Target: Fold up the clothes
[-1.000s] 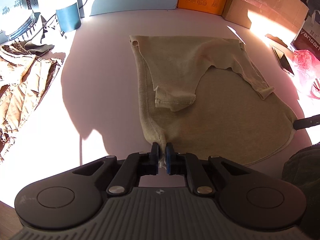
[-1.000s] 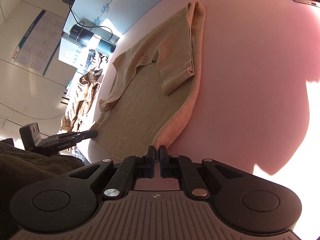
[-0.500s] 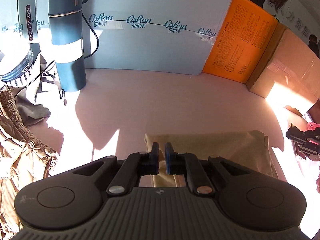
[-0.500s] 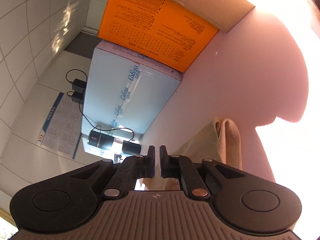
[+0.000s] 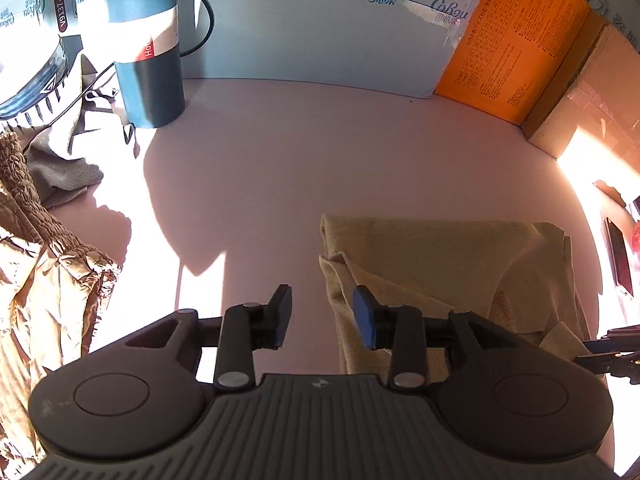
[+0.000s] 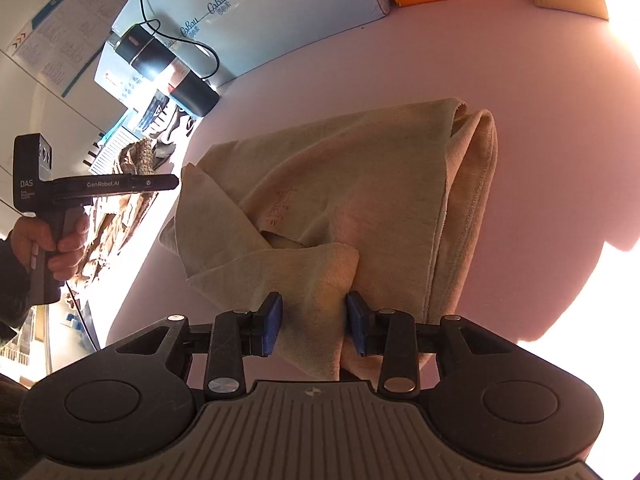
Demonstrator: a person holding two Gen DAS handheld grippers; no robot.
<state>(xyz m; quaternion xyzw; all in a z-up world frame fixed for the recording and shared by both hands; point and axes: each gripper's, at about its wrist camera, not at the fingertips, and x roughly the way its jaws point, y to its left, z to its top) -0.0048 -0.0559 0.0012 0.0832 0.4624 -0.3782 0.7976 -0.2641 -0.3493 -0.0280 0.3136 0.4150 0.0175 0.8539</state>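
Observation:
A beige shirt [image 5: 440,264] lies folded in half on the pink table [image 5: 260,160], its fold line toward the far boxes. My left gripper [image 5: 322,316] is open at the shirt's left edge, the right pad over the cloth and the left pad over bare table. In the right wrist view the shirt [image 6: 360,184] shows a loose corner bunched between the open pads of my right gripper [image 6: 314,322], which hold nothing. The left gripper [image 6: 174,182], held by a hand [image 6: 60,240], sits at the shirt's far left corner.
A dark blue flask [image 5: 148,52] stands at the back left beside a grey cloth [image 5: 60,168]. A brown jacket [image 5: 48,280] lies at the left. A pale blue box [image 5: 320,32], an orange box [image 5: 512,48] and cardboard [image 5: 592,92] line the back. A phone [image 5: 618,256] lies at the right.
Both grippers, shut on the shirt's near hem, carried it forward over the shirt, folding it in half. Both have since opened and let the cloth go.

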